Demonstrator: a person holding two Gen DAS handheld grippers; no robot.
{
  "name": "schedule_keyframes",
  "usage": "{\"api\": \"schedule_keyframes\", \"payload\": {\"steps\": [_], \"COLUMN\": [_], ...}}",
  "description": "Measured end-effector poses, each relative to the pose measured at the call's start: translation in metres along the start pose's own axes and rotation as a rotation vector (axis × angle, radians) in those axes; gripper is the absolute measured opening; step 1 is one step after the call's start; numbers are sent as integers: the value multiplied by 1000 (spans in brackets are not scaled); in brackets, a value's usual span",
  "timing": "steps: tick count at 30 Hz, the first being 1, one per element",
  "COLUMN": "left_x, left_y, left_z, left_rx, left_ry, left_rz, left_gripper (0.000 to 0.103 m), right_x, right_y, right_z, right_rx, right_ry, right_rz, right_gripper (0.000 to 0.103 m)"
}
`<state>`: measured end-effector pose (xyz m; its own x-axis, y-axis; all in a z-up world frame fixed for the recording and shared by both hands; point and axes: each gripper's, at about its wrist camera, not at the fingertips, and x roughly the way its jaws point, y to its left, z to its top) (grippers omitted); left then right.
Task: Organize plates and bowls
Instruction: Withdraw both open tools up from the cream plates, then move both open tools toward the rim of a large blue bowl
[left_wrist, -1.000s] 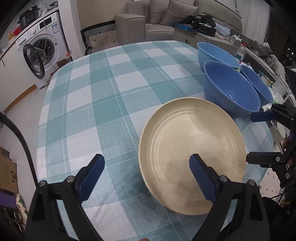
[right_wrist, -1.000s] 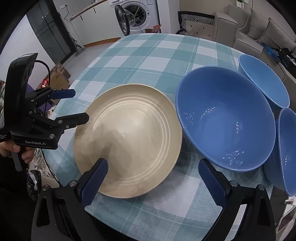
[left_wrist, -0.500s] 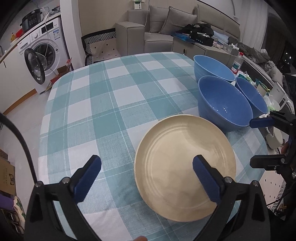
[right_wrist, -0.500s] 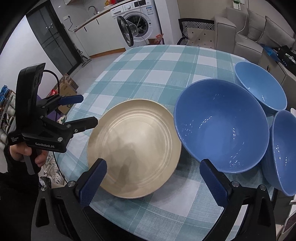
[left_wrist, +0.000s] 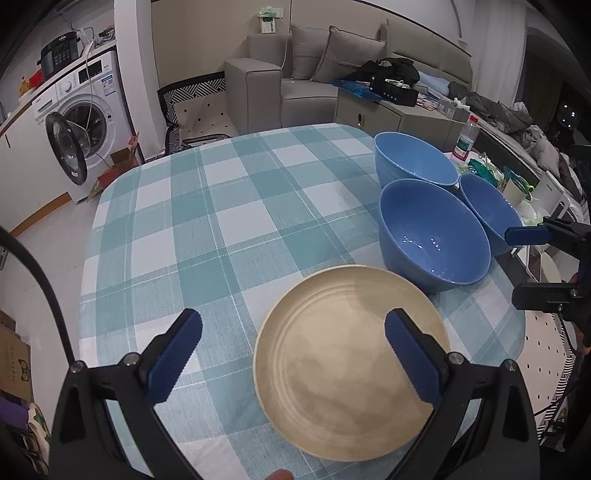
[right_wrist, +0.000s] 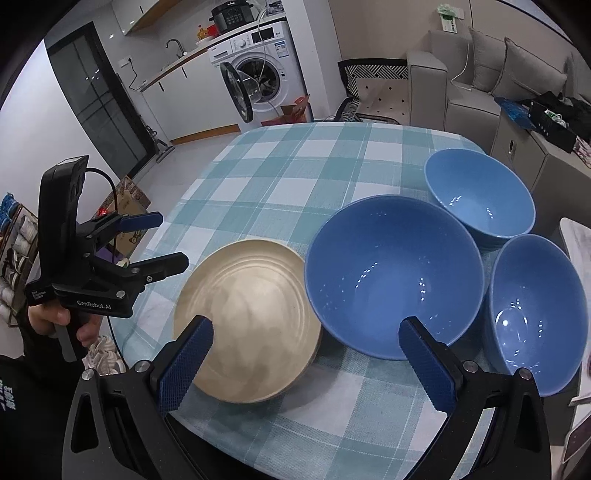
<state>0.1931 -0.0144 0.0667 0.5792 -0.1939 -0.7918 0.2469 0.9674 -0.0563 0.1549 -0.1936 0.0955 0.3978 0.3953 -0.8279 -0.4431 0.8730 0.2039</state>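
Both sets of fingers spread wide and empty: my left gripper (left_wrist: 291, 354) hangs over the round beige ridged plate (left_wrist: 351, 363) at the near edge of the teal-checked tabletop (left_wrist: 229, 206), right gripper (right_wrist: 306, 363) between that plate and the large glossy blue bowl (right_wrist: 393, 278) just beside it. Two smaller blue bowls (right_wrist: 480, 192) sit close behind and to the right. I'd nest bowls first: pinch one rim, wall between the fingers, lift straight, lower centred.

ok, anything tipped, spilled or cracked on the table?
Nothing stands out. The plate lies flat, and the three blue bowls stand upright and empty, clustered beside it. No spills or cracks visible. Both tongs are open.
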Motion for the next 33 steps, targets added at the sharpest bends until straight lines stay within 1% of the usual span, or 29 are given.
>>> {"api": "schedule_keyframes", "payload": {"steps": [18, 25, 28, 33], "left_x": [1, 2, 4, 9], "left_y": [-20, -27, -30, -38], "left_z": [47, 64, 72, 83], "left_rx": [20, 22, 24, 35], "left_ry": [-59, -83, -88, -96], "left_rz": [4, -1, -7, -9], "left_gripper": [100, 100, 100, 100], "right_x": [-36, -54, -59, -64], "right_y": [-53, -85, -102, -123], "right_z": [13, 18, 22, 27], "right_rx": [78, 166, 208, 235], "right_ry": [-92, -167, -183, -193], "right_rz": [-60, -88, -106, -124], "right_gripper": [102, 102, 102, 102]}}
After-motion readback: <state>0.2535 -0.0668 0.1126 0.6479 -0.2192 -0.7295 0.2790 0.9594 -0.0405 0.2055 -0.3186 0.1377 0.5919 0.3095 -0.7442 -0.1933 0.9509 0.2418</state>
